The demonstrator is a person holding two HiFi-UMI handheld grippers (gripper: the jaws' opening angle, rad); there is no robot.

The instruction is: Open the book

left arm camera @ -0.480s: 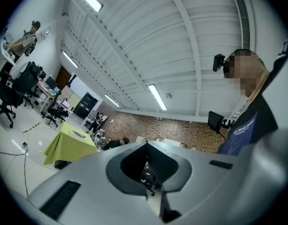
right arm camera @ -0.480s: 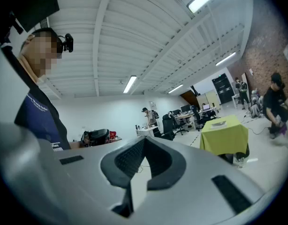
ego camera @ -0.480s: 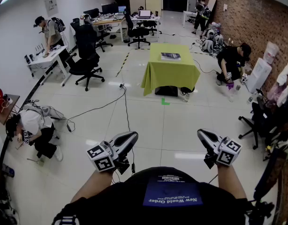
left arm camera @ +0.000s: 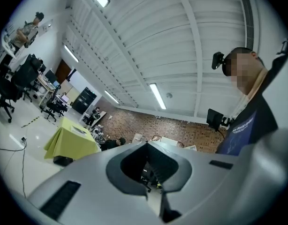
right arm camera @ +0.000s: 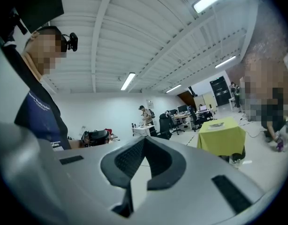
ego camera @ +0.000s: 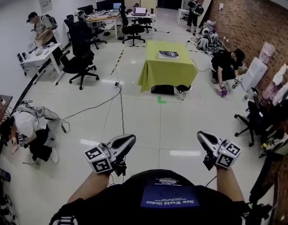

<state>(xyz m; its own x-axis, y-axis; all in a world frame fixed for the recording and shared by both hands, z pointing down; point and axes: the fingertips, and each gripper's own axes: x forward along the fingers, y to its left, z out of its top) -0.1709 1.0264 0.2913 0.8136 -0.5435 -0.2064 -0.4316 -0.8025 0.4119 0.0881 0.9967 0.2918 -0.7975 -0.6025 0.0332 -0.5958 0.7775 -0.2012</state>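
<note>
The book [ego camera: 169, 55] lies closed on a table under a green cloth [ego camera: 165, 74], far ahead across the floor. Both grippers are held low near my body, well short of the table. My left gripper [ego camera: 131, 138] and right gripper [ego camera: 200, 135] are both shut with nothing in them. In the left gripper view the shut left gripper [left arm camera: 146, 145] points past the green table [left arm camera: 71, 142]. The right gripper view shows the shut right gripper [right arm camera: 143, 140], with the green table [right arm camera: 222, 138] and the book [right arm camera: 216, 124] beyond it to the right.
Cables [ego camera: 119, 104] run over the white floor between me and the table. A person crouches at the left [ego camera: 29, 128], another at the right of the table [ego camera: 227, 62]. Office chairs [ego camera: 78, 55] and desks stand at the back left; a chair [ego camera: 254, 121] sits by the brick wall.
The head view has shifted a little, so the room sits slightly higher and more to the left in the picture. Both grippers keep their pose and stay shut.
</note>
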